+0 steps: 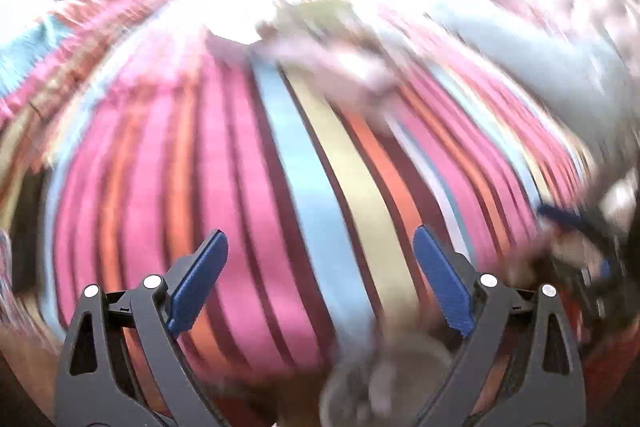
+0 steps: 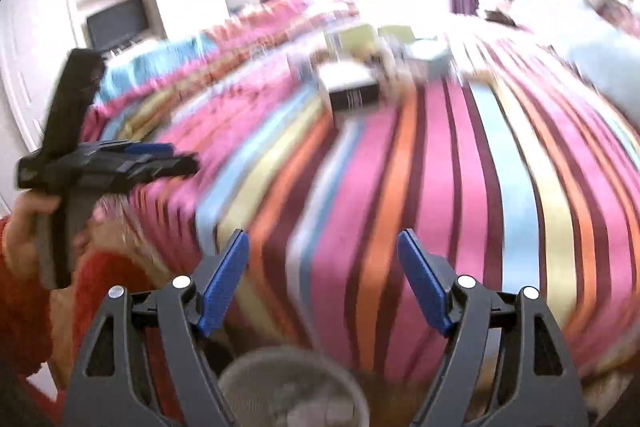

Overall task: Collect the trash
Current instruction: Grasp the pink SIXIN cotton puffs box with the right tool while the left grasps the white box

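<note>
Both the left hand-held gripper (image 1: pixel 320 281) and right hand-held gripper (image 2: pixel 323 281) are spread, empty, over the striped bed (image 2: pixel 452 163)

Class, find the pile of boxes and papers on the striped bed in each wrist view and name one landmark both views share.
Left wrist view: the pile sits upper centre, heavily blurred.
Right wrist view: the pile sits upper centre, a dark-sided box at its front.
Shared landmark: the striped bedspread, whose stripes lead up to the pile.
</note>
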`<state>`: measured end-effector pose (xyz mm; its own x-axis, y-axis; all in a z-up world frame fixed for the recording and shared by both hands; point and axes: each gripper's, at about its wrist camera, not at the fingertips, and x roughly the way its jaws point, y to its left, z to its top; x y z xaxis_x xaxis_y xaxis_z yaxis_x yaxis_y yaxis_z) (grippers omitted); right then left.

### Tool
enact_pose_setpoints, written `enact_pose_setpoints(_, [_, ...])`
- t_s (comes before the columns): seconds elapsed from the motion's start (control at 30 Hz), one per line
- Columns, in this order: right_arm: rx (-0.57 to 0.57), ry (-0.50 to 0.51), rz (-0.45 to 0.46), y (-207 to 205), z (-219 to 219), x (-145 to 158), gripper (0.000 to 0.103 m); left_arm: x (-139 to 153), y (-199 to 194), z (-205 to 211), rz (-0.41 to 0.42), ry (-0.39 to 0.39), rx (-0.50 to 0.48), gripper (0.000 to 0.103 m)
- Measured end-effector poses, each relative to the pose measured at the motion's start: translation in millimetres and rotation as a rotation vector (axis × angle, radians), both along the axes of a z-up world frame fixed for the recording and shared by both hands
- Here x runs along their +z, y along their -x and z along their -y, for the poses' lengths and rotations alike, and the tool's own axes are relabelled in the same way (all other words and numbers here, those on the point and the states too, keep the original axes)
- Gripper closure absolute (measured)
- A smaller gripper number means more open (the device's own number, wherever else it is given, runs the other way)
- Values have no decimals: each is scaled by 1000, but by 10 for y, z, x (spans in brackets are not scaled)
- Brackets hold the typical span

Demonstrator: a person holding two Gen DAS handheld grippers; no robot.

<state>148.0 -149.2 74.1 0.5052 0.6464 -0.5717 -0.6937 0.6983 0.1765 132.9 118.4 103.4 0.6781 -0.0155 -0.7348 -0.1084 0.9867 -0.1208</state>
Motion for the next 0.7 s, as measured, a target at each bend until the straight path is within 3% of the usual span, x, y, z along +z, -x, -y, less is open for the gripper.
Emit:
enact_pose_setpoints(0.17, [1, -23, 7, -736, -444, 139, 30, 151, -1013, -560, 87, 99, 182, 12])
enact_pose_setpoints(0.37, [21, 3, -12, -1209, -745, 110, 30, -38, -1885, -951, 61, 151, 294, 12])
enact_pose_setpoints(0.53, [28, 28, -20, -1447, -942, 87, 30, -224, -2278, -1094, 8, 138, 311, 12])
enact_pose_setpoints(0.7, [57, 58, -17, -1520, -1101, 57, 30, -341, -2391, -1155, -14, 122, 310, 12])
